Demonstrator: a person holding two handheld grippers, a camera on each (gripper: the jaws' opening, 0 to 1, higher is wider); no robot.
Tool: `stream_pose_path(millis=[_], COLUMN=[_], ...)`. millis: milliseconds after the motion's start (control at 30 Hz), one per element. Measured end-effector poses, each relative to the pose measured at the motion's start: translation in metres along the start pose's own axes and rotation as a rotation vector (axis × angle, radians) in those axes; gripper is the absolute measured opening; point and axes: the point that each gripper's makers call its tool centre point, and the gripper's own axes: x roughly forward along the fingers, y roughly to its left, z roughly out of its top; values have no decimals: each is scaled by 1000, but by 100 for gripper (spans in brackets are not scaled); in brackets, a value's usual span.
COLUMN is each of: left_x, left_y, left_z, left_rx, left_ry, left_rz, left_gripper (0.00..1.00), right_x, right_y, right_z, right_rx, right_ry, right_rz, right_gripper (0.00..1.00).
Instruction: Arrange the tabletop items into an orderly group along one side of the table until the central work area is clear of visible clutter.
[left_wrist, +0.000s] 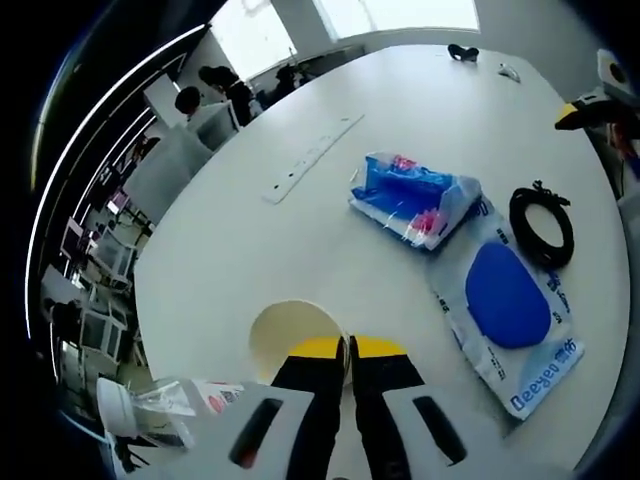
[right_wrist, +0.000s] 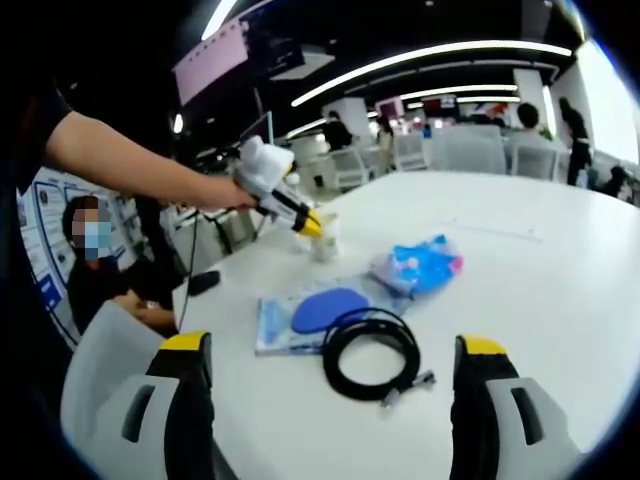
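My left gripper (left_wrist: 348, 347): jaws pressed together on the rim of a cream paper cup (left_wrist: 290, 335) | My right gripper (right_wrist: 335, 352): jaws spread wide, coiled black cable (right_wrist: 370, 352) lying between them, just ahead | Flat blue-disc packet (right_wrist: 310, 315) beyond cable.

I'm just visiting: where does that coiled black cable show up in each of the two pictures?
Left gripper view: the black cable lies at the right edge on the white table, right of the blue oval pad package.
Right gripper view: it lies low in the centre, between the open right gripper's jaws.
Shared landmark: the blue oval pad package lies beside it in both views.
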Motion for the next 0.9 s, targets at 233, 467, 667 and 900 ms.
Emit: stream_pose_path(millis=[233, 467, 667, 900], left_x=[1, 1, 5, 7], left_y=[3, 5, 4, 3], left_z=[1, 3, 3, 1], left_rx=[5, -11, -19, -33], left_ry=[-1, -6, -6, 9], left_rz=[4, 7, -1, 10], left_gripper=[1, 2, 2, 15], right_x=[-2, -2, -3, -3], right_y=[-4, -5, -6, -7], right_z=[-2, 0, 1, 1], right_rx=[2, 2, 3, 7], right_ry=[5, 3, 0, -1], right_rz=[-6, -4, -8, -11], right_gripper=[98, 98, 98, 98])
